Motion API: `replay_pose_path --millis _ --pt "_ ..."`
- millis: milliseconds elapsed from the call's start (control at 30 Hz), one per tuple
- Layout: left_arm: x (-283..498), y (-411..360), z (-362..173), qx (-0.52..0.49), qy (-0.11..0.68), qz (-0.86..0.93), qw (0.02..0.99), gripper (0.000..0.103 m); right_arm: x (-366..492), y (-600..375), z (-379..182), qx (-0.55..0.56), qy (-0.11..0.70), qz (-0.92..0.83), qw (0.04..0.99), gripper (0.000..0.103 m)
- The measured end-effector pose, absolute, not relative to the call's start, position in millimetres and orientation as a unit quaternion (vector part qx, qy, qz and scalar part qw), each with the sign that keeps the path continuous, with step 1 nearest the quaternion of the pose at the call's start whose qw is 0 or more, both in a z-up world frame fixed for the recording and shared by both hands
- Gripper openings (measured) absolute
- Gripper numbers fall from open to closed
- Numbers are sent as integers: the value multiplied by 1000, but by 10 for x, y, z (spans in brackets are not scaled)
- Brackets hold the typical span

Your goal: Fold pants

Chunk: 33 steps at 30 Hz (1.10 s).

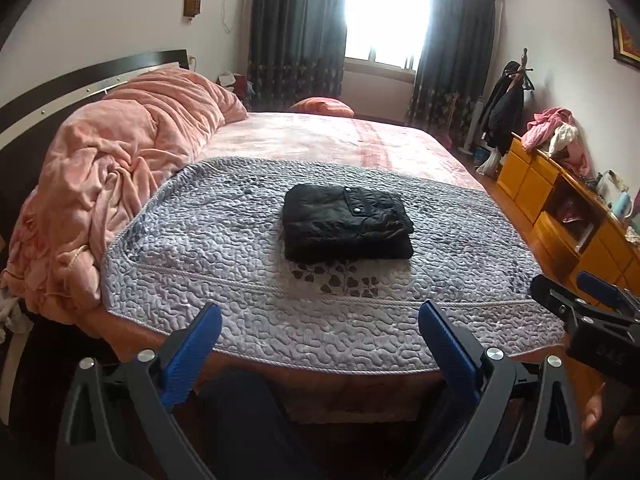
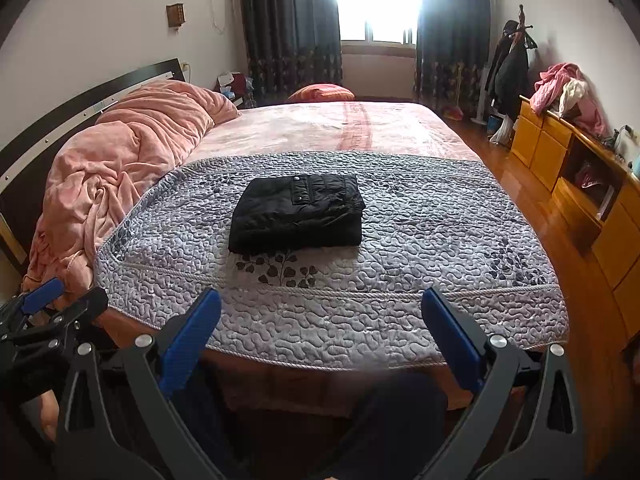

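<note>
Both tongs, left point(image 1: 320, 320) and right point(image 2: 320, 304), spread wide, empty; folded black pants point(image 1: 346, 222) long axis crosswise on quilt point(image 1: 200, 248).

Both wrist views look from just off the near edge of the bed point(image 1: 320, 140), low, and face along it toward the window point(image 1: 384, 12) on the far wall. Each is framed at the bottom by its own spread fingers point(image 1: 192, 356) point(image 2: 188, 344), held back from the edge. They share the grey quilt point(image 2: 440, 216) and the folded black pants point(image 1: 346, 222) point(image 2: 298, 210) at its middle; the left view sits slightly further left, and each catches the other gripper at its side.
</note>
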State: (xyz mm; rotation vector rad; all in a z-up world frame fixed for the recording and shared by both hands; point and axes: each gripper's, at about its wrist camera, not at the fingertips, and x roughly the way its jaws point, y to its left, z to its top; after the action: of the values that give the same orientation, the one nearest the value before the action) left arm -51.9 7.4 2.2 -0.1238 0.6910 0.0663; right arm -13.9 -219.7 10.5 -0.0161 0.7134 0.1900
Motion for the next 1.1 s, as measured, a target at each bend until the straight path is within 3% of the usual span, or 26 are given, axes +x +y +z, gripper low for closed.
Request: replay_pose_path --millis 1100 --pt "-509 94 42 -60 339 45 938 99 -79 -2196 50 -3 353 92 931 100"
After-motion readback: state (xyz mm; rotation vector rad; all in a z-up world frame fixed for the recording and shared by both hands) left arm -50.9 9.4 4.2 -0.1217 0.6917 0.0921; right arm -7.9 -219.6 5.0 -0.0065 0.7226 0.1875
